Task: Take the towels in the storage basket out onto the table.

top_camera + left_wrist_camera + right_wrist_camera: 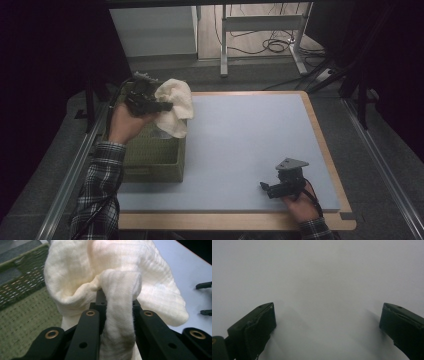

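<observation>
A cream waffle-weave cloth (175, 106) hangs in the air over the green woven basket (150, 155) at the table's left side. My left gripper (167, 106) is shut on a bunched fold of that cloth (120, 297), which fills the space between the two black jaws and drapes down past them. My right gripper (263, 187) rests low near the front right of the pale blue table top (240, 145). Its jaws stand wide apart with nothing between them, and its fingertips (259, 322) sit just above the bare surface.
The basket takes up the table's left front area, and its rim (22, 257) lies below the lifted cloth. A wooden border frames the blue top. Beyond the far edge stand a table frame and loose cables (272, 45) on the floor.
</observation>
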A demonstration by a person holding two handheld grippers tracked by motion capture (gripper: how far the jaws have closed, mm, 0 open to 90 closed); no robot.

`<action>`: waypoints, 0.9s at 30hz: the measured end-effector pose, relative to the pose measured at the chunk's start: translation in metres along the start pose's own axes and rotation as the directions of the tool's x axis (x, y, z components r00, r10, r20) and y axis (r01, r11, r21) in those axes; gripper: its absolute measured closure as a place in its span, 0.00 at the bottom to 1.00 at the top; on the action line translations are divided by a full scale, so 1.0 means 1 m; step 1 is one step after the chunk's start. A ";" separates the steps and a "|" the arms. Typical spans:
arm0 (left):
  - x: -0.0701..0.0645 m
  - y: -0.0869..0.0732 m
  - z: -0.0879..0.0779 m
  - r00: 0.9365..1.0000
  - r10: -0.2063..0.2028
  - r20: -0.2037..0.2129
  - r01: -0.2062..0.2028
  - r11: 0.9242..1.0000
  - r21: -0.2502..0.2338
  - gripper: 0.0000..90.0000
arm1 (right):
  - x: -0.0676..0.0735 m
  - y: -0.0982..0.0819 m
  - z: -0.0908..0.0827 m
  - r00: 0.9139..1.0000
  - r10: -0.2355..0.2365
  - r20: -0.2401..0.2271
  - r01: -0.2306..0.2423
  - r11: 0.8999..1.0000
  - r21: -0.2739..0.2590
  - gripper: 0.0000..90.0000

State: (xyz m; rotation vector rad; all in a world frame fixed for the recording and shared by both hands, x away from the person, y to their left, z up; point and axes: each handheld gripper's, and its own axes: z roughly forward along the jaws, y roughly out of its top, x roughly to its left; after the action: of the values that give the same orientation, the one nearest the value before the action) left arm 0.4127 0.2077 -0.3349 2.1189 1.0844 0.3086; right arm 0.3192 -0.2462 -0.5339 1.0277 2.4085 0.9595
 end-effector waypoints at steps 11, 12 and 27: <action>-0.027 0.017 0.032 0.998 0.049 0.045 -0.050 0.998 0.026 0.87 | 0.000 0.000 0.000 1.000 0.000 -0.001 0.000 1.000 0.000 0.01; -0.029 0.019 0.036 0.997 0.056 0.050 -0.057 0.998 0.027 0.87 | 0.000 0.000 0.000 1.000 0.000 -0.001 0.000 1.000 0.000 0.01; -0.072 0.036 0.087 0.989 0.113 0.100 -0.119 0.991 0.057 0.87 | 0.000 0.000 0.000 1.000 -0.004 -0.001 0.004 1.000 0.002 0.01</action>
State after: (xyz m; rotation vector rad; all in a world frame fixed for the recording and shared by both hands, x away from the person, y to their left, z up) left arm 0.4339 0.0947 -0.3642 2.2339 0.9286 0.2267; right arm 0.3193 -0.2465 -0.5339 1.0231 2.4121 0.9565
